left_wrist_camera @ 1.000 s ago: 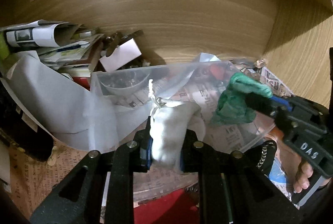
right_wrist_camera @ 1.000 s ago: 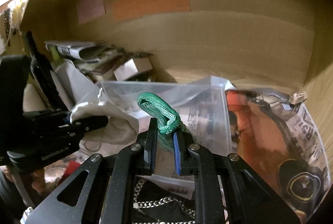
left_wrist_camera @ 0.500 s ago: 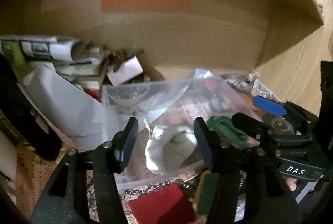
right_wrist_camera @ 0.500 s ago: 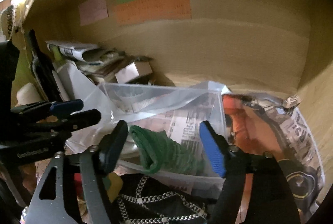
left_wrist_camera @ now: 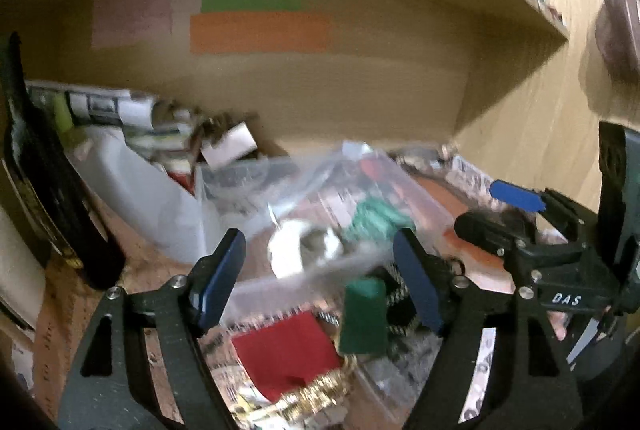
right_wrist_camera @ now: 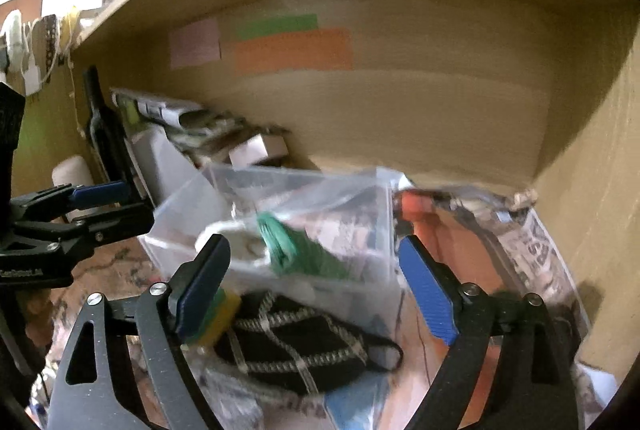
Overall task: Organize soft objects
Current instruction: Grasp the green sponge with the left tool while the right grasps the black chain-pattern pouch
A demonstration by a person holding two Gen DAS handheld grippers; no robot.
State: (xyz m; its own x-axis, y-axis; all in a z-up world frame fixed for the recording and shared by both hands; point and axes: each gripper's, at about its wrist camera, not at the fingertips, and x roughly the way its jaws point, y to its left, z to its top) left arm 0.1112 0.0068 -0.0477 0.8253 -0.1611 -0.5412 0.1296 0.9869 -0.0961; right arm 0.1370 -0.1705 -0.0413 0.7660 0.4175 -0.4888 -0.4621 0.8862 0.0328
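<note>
Both of my grippers hang released and empty in front of the clear plastic bin [right_wrist_camera: 304,214]. The left gripper [left_wrist_camera: 320,278] has its blue pads spread wide, and so does the right gripper [right_wrist_camera: 316,290]. Inside the bin lie two soft things: the white cloth pouch [left_wrist_camera: 294,248], and touching it on its right the green knitted piece [right_wrist_camera: 296,250], whose long axis runs diagonally away to the right. From the left wrist view the pouch sits straight ahead between my open pads; the green piece sits ahead of the right gripper, slightly left of centre.

Nearer to me, outside the bin's front wall, lies the black mesh pouch [right_wrist_camera: 296,350] with a pale chain pattern, directly below the right gripper, so I judge that arm the closer one for it. A green block [left_wrist_camera: 362,314] and a red cloth [left_wrist_camera: 288,350] lie below the left gripper, the red one more central. Motion blur softens everything, so finer contact I cannot tell. Newspaper [right_wrist_camera: 536,250] covers the shelf floor to the right.
</note>
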